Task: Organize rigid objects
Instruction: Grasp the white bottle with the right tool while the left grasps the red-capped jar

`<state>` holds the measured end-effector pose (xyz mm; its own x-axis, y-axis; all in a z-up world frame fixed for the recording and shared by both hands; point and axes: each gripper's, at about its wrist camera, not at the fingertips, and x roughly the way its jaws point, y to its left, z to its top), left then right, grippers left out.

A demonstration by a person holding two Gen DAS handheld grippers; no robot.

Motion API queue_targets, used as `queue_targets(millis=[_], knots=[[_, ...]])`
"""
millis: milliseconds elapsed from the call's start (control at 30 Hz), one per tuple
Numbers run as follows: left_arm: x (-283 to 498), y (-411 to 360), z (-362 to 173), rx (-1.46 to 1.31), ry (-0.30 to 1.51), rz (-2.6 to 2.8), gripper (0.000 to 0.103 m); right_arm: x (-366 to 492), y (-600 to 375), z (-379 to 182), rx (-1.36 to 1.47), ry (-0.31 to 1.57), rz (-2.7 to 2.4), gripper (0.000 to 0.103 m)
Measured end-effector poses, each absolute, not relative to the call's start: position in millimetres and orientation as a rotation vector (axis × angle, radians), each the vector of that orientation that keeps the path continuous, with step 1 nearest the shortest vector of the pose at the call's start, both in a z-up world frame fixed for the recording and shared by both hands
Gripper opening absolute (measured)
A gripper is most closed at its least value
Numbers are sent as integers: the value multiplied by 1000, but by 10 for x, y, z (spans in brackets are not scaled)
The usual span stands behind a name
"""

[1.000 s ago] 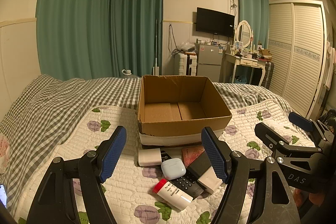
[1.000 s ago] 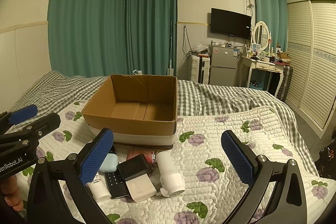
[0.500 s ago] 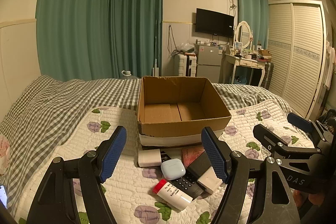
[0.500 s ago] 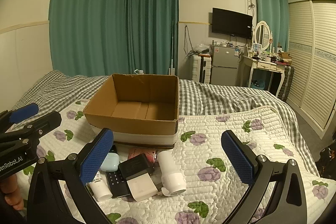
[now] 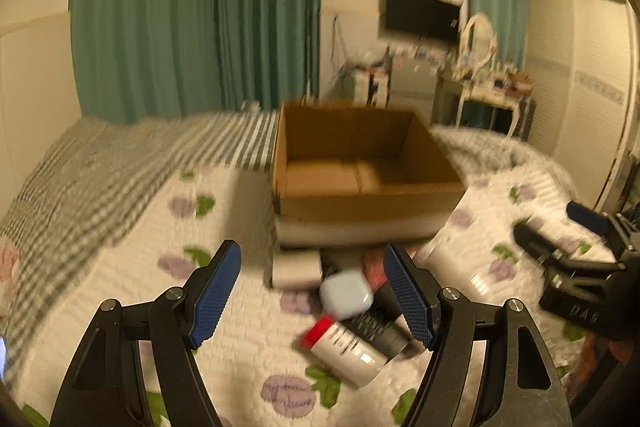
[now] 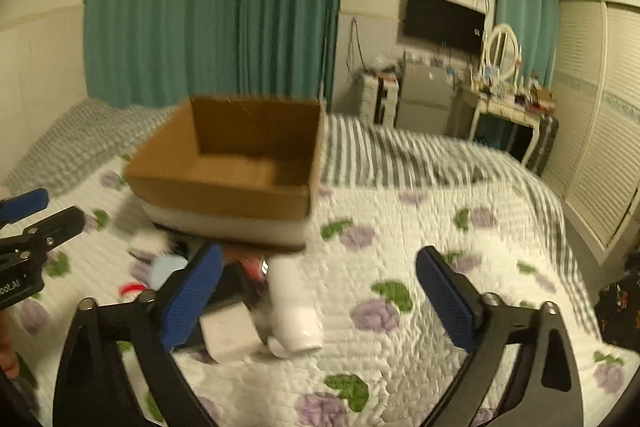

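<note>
Both views blurred; pile [image 5: 352,311] indistinct

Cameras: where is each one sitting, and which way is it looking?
Left wrist: on the left gripper, facing the cardboard box; its blue fingers and the right gripper show.
Right wrist: on the right gripper, facing the quilt; its blue fingers and the left gripper show.
Shared: box, white bottle, curtains.

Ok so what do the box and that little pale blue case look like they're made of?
The box looks like plain brown corrugated cardboard, matte, with folded flaps meeting at a seam on its floor. The pale blue case seems to be smooth, slightly glossy plastic with rounded corners, though motion blur leaves that open.
</note>
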<state>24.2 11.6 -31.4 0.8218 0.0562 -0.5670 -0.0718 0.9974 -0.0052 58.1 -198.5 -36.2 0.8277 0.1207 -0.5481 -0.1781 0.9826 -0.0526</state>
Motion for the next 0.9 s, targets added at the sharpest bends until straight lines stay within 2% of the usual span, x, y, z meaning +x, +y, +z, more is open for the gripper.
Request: queue_targets(millis=[133,300,367,500,533,600,667,900], knots=[[401,104,-686,-29,756,94,77,779,-1973,-685,-111,708,177,81],[443,51,-1008,-32,869,84,77,974,-1929,-987,-81,826,209,80],[445,32,-1078,-25,890,85,77,1061,-1926,-1102,-69,865,207,73],[487,20,-1203,-35,929,92,76,1190,-1909,-1314,-58,949,197,71],[501,27,-1228,-43,941,88,77,1211,-1891,-1367,-68,968,192,67],[524,31,-1244,-67,958,76,76,1215,-1866,-1394,-73,976,196,64],[564,34,-1278,-96,978,62,76,1207,-1858,-1392,-67,977,211,52],[674,-40,-1447,-105,1041,24,73,1178,-1876,-1392,-52,980,229,48]])
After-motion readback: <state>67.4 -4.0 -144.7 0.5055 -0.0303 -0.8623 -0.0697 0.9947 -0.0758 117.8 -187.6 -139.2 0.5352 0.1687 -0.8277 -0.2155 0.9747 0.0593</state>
